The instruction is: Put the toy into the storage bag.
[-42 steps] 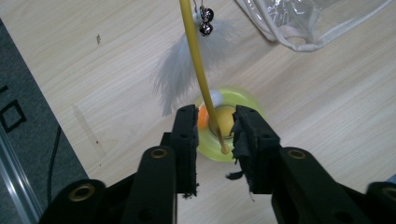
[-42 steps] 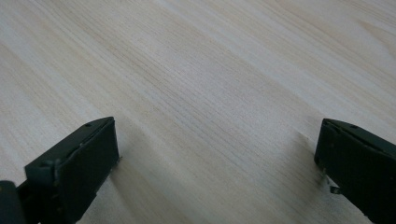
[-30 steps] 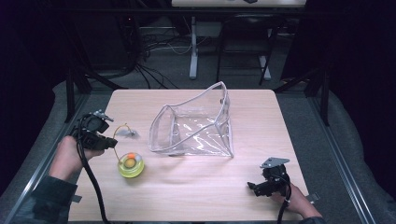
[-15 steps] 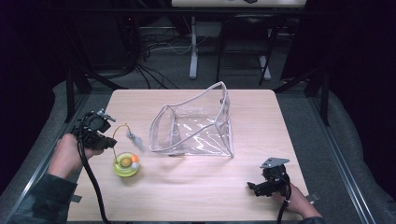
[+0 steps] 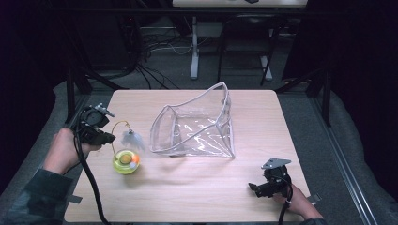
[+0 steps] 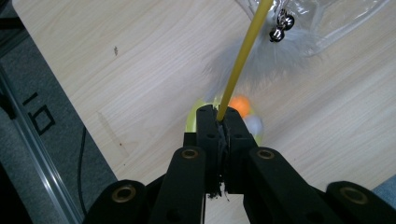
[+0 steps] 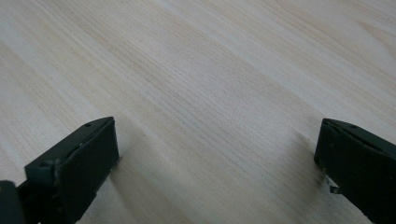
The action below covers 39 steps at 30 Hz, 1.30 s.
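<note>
High view first: the left gripper has its jaws pinched tight on the thin yellow curved wand of a cat toy, whose round yellow-green plastic base sits on the pale wooden table just ahead of and below the jaws. A white feather tuft with small bells hangs from the wand's far end, between the jaws and the clear plastic zip pouch, which stands open well beyond them. By my judgement the grasp is done; lifting the toy and getting it into the pouch is left. The left hand is angled inward toward the pouch. The right gripper rests low near the table's close edge, jaws spread wide over bare wood, holding nothing.
</note>
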Motion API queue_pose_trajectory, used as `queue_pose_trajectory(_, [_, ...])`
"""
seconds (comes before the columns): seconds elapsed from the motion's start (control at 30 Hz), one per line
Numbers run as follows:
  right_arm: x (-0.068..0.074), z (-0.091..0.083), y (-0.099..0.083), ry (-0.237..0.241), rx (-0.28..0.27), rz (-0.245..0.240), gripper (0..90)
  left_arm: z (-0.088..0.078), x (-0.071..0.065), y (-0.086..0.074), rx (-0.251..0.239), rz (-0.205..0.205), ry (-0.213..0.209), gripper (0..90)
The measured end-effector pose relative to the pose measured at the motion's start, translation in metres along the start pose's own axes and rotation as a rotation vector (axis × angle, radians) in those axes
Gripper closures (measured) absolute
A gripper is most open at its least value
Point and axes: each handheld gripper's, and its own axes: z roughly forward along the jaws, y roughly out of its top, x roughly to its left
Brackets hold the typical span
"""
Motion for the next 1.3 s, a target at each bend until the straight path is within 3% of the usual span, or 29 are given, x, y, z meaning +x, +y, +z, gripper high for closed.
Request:
queue_pose_trajectory(0.3, [0.000,0.000,0.000,0.004,-0.007,0.002,0.0,-0.004,0.011,0.008,0.019,0.006,-0.005,88.6])
queue_pose_trajectory(0.57, [0.000,0.000,0.000,0.004,-0.002,0.004,0.0,-0.010,0.023,0.019,0.020,-0.009,0.037,88.5])
queue_pose_trajectory(0.8, [0.000,0.000,0.000,0.005,-0.002,0.003,0.0,-0.008,0.043,0.024,0.025,-0.054,0.016,88.5])
queue_pose_trajectory(1.13, [0.000,0.000,0.000,0.005,-0.002,0.001,0.0,-0.008,0.054,0.036,0.037,-0.066,0.048,88.5])
queue_pose_trajectory(1.3, [0.000,0.000,0.000,0.005,-0.003,0.001,0.0,-0.009,0.060,0.041,0.032,-0.062,0.039,88.5])
